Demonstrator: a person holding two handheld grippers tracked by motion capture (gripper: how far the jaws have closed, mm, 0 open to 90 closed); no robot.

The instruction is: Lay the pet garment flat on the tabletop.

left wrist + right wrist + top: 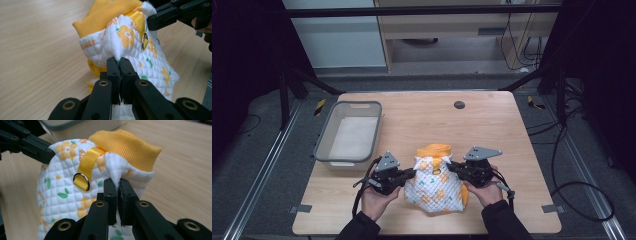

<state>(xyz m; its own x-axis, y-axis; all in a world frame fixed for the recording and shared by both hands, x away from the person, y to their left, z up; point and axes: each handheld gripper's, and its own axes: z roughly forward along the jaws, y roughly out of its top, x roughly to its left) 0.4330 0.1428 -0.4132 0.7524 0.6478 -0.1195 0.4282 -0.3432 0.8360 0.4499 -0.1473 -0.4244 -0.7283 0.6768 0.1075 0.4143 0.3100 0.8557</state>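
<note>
A small quilted white garment [433,186] with orange flowers, green leaves and an orange ribbed collar [435,150] is lifted at its upper part above the wooden table [492,130]. My left gripper [413,173] is shut on a pinch of the white quilted cloth [117,53] at the garment's left side. My right gripper [449,166] is shut on the cloth [115,176] at its right side, beside a yellow strap with a metal ring [82,178]. In the left gripper view the garment [130,45] hangs between both grippers. The lower hem rests on the table.
A grey plastic basket [349,132] stands at the table's left, empty inside. A dark round disc [459,104] sits near the far edge. Metal frame rails and cables run along the floor on both sides.
</note>
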